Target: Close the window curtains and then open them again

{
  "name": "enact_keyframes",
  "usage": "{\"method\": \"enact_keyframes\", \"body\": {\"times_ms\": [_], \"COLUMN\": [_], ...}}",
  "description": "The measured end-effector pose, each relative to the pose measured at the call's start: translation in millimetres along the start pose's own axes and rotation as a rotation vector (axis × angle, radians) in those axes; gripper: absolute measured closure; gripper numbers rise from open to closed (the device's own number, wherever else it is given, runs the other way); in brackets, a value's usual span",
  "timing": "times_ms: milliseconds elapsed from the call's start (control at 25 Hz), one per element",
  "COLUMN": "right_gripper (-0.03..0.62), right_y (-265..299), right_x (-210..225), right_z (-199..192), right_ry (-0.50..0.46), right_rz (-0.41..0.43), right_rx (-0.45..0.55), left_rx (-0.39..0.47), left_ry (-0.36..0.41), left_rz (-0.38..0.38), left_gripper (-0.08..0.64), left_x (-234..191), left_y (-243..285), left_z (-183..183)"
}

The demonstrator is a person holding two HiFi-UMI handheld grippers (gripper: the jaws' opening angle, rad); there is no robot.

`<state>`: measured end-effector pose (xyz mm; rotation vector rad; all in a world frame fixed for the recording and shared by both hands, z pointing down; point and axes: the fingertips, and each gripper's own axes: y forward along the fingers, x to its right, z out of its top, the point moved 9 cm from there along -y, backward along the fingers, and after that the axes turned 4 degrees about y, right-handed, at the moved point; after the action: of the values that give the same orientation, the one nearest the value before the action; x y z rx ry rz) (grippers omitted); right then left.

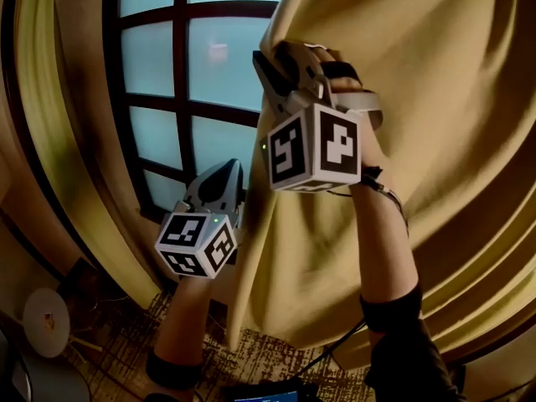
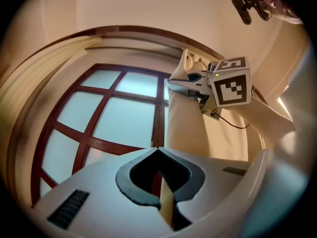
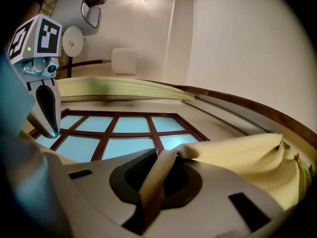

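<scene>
Left hand-held gripper (image 1: 228, 172) and right hand-held gripper (image 1: 270, 59) both pinched tight on curtain (image 1: 435, 99) edge; window (image 1: 219, 57) mostly uncovered. Likely closing step; next needed a steady sideways pull.

- right curtain (image 1: 435, 82): mustard-tan fabric in big soft folds, drawn over the right part of the window, inner edge running down mid-glass
- left curtain (image 1: 50, 141): same colour, bunched up tight at the left side
- window (image 1: 163, 57): dark reddish-brown grid frame, frosted pale-blue panes, left part uncovered
</scene>
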<state>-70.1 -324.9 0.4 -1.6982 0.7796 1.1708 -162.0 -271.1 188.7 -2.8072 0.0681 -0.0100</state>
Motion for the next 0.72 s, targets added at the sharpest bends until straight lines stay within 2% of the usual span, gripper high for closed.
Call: {"method": "enact_keyframes", "body": {"times_ms": [280,440,720], "right_gripper": [0.554,0.555,0.555], "right_y": [-19,-20,-3], "right_x": [-1,-1,-6], "right_z": [-19,-27,-10], "right_ry": [0.010,-0.005,-0.039], "right_rz": [-0.011,-0.018,-0.033], "right_rx": [0.022,0.016,0.012], "left_rx": [-0.006,-0.021,-0.006], "left_ry": [0.006,-0.001,-0.022], "left_rz": [0.006,-0.016,-0.060], "left_gripper": [0.560,0.560,0.560], "left_x": [27,31,7], "left_y": [9,17,24], "left_z": [-17,-30,-33]}}
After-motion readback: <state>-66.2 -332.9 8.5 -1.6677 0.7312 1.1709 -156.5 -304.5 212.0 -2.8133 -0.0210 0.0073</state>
